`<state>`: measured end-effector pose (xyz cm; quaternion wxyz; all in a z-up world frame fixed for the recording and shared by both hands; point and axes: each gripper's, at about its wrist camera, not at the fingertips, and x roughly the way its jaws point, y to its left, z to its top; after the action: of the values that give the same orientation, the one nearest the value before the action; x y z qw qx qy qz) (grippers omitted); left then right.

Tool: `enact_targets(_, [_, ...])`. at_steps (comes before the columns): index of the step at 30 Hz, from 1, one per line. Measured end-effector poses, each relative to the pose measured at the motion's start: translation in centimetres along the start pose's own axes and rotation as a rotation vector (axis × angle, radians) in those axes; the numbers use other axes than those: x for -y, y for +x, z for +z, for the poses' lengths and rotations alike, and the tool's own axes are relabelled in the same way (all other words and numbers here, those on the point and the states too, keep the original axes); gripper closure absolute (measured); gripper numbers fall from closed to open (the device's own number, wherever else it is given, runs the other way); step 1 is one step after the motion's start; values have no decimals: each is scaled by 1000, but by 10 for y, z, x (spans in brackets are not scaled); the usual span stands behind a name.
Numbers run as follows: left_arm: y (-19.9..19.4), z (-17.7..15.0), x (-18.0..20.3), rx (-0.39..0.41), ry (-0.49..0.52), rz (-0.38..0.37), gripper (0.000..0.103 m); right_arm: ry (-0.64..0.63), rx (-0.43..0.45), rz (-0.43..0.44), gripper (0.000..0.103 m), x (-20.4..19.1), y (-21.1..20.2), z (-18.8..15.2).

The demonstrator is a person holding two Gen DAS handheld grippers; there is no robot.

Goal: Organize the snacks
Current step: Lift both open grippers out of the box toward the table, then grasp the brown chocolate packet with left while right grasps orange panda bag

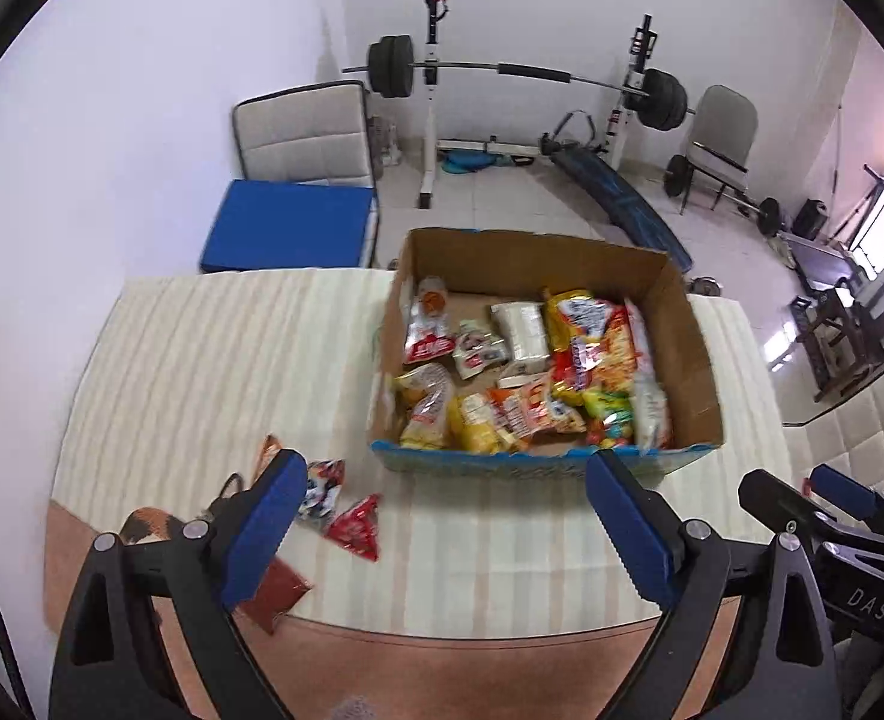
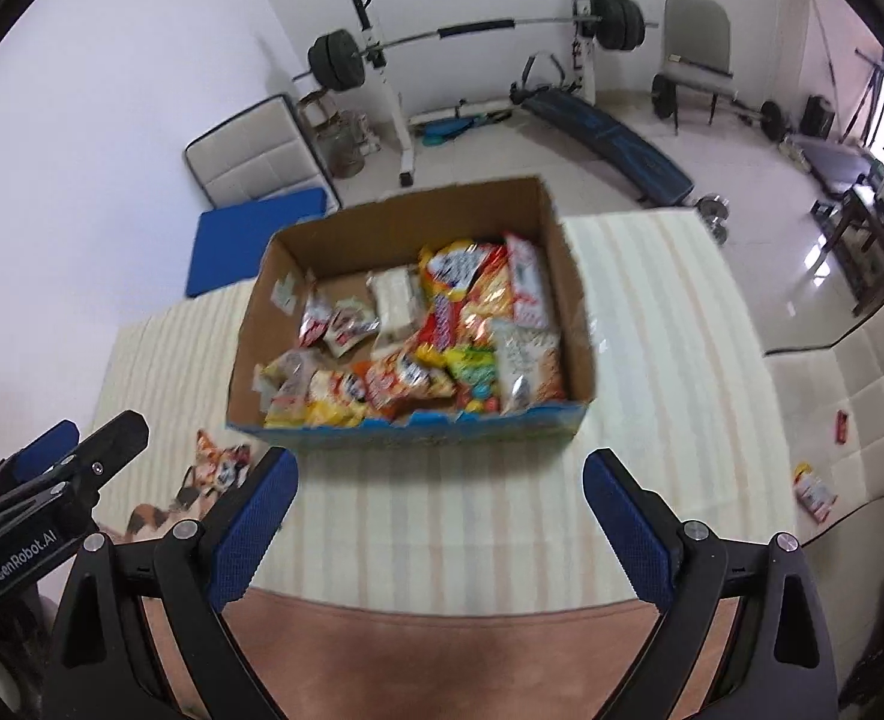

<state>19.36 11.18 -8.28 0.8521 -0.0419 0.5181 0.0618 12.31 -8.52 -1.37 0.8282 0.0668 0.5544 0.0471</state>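
**Both claws wide and empty above the snack box**

Left gripper (image 1: 442, 516): blue pads spread wide, nothing between them, nothing touched. Pointed steeply down over the near part of the striped cream cloth (image 1: 213, 360). Left pad (image 1: 264, 531) overlapping, in its own view, a few loose packets on the cloth: a small red triangular packet (image 1: 357, 525), a blue-and-white packet (image 1: 320, 489) just beside it, a dark reddish-brown packet (image 1: 276, 594) at the cloth's near edge. Contact with any of them not readable; looks raised above them.

Right gripper (image 2: 440, 516): likewise gaping, pads well apart, empty. Tilted steeply downward too, hanging over bare cloth in front of the box. Seen from the left camera at the far right edge; left gripper likewise visible at the far left of the right camera, so the two side by side.

Cardboard box (image 1: 691, 360): open-topped, blue printed near wall, sitting on the cloth beyond both claws. Filled with snack packets (image 1: 586, 354), mostly on the right and along the near wall: yellow, orange and red bags, a white wrapped pack (image 1: 523, 330), a red-and-white pouch (image 1: 426, 330) against the left wall.

Orange-and-white packet (image 2: 219, 462) lying on the cloth left of the box. Two more packets (image 2: 814, 489) on the quilted white surface at far right, well apart from the box.

Somewhat blurred, both views.
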Motion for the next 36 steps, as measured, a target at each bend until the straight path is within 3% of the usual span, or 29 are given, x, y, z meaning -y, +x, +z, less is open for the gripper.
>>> enact_targets(5, [23,-35,-33,-98,-54,62,8,-39,-111,28,5,-19,30,-21])
enact_targets(9, [59,-75,-86,-250,-165,102,8,-98,-236,84,5,-48,64,-40])
enact_targets(16, [87,-110,-170,-341,-276,199,8,-389,-412,134,5,-148,124,-54])
enact_targets(21, [99,-137,-204,-370,-283,267,8,-596,-483,121,5,-227,178,-52])
enact_targets(27, [127,-161,-222,-430,-208,267,8,-827,-587,74,5,-309,256,-57])
enact_targets(36, [154,-160,-234,-443,-130,254,8,-1002,-696,-23,7,-370,346,-83])
